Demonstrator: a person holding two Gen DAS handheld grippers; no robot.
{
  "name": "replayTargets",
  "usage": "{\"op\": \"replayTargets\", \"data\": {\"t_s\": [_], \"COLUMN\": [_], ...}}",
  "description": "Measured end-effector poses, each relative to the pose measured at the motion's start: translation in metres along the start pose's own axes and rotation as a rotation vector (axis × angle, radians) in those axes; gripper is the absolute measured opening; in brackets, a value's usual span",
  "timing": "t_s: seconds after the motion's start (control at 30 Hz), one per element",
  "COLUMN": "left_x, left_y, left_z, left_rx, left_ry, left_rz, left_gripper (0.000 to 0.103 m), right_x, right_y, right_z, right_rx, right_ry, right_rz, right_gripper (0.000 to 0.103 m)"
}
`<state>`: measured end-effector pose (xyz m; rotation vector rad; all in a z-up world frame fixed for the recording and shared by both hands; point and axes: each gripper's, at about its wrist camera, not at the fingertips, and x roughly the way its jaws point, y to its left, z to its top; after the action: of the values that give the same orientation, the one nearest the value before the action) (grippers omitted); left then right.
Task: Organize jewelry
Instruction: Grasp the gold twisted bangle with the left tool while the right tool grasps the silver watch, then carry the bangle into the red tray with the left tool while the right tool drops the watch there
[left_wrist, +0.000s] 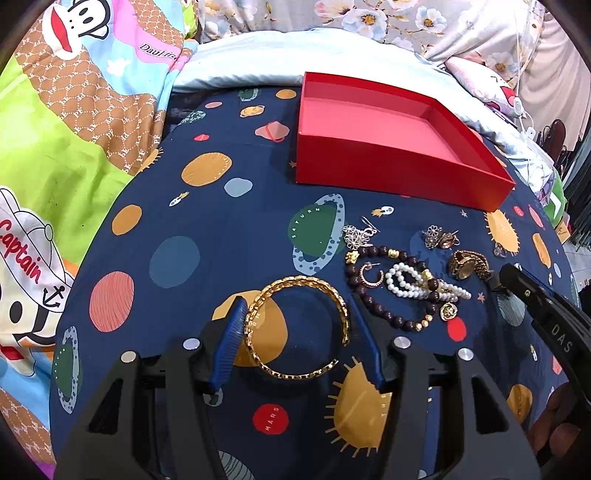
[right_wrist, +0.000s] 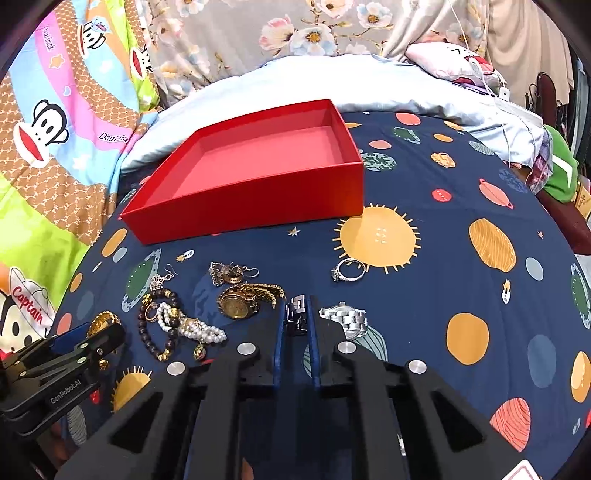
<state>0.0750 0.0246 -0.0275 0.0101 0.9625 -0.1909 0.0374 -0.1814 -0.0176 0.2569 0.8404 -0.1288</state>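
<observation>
Through my left wrist camera, my left gripper (left_wrist: 297, 325) has its blue fingers (left_wrist: 231, 341) set against the two outer sides of a gold bangle (left_wrist: 295, 328), which lies flat on the navy planet-print bedspread (left_wrist: 184, 206); the left pad touches the bangle's rim, and the right one stands at its other side, so I read this as a grip across its width. Beyond it sits the open red box (left_wrist: 391, 162), with nothing in it. To the right of the bangle lies a heap of jewellery: a dark bead bracelet (left_wrist: 373, 291), a white pearl strand (left_wrist: 410, 284) tangled over it, a gold watch (left_wrist: 467, 264) and a silver flower earring (left_wrist: 356, 236). My right gripper (left_wrist: 496, 280) reaches in from the right edge, just beside the gold watch. Through my right wrist camera, my right gripper (right_wrist: 297, 319) is clamped on the band of a silver watch (right_wrist: 345, 317), links pinched between the pads and the case lying to the right on the cloth. A silver ring (right_wrist: 349, 269) rests farther off, near a sun print. The red box (right_wrist: 258, 206) stands beyond, and my left gripper (right_wrist: 92, 339) shows at the left edge.
</observation>
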Motion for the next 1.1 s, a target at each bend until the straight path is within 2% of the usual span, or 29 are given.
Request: {"op": "replayTargets", "data": {"t_s": [0.3, 0.63, 0.87, 1.1], "left_x": [-0.022, -0.05, -0.051, -0.032], "left_y": [-0.006, -0.016, -0.023, -0.041], "left_z": [0.003, 0.025, 0.072, 0.15], "left_rx": [0.01, 0.032, 0.053, 0.101], "left_ry": [-0.035, -0.089, -0.132, -0.212], "left_rz": [-0.021, -0.071, -0.112, -0.116], "left_gripper": [0.054, 0.054, 0.054, 0.054], "right_x": [-0.041, -0.08, -0.078, -0.036], "right_y": [-0.009, -0.009, -0.01, -0.005], "right_z": [0.007, 0.032, 0.079, 0.163], "right_rx": [0.031, 0.019, -0.006, -0.047], "right_ry": [-0.064, -0.14, -0.181, -0.205], "right_rz": [0.025, 0.068, 0.123, 0.155], "right_gripper": [0.008, 0.008, 0.008, 0.008]}}
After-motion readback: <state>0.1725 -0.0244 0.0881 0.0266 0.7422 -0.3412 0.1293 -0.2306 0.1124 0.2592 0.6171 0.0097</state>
